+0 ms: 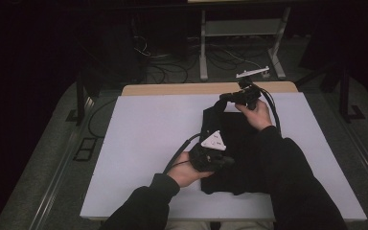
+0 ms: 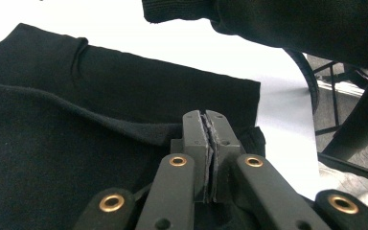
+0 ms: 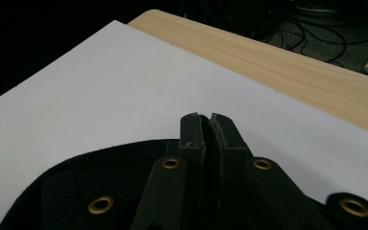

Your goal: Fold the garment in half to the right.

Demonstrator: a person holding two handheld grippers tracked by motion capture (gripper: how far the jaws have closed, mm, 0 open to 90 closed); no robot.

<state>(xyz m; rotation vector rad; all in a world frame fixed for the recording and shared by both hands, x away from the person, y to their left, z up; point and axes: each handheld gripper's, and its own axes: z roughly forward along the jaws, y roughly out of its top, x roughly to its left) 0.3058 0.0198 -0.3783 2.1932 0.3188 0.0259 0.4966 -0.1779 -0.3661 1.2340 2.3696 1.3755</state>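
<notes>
Slippage is the risk — both hand-held grippers, left (image 2: 210,125) and right (image 3: 207,125), pinch the black garment (image 2: 76,143) by thin edges, so a tug over the counter (image 1: 143,139) could free it.

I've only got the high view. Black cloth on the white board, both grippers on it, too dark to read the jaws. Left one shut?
Observer: Yes. In the left gripper view the left gripper has its jaws pressed together, with a fold of the black cloth lying right at them.
Operator: And the right?
Observer: The right gripper is shut too; the cloth's curved edge sits under its jaws, above the white board.
Operator: Is fabric actually pinched in it?
Observer: I cannot tell; the pads meet with no cloth showing between them at the tips.
</notes>
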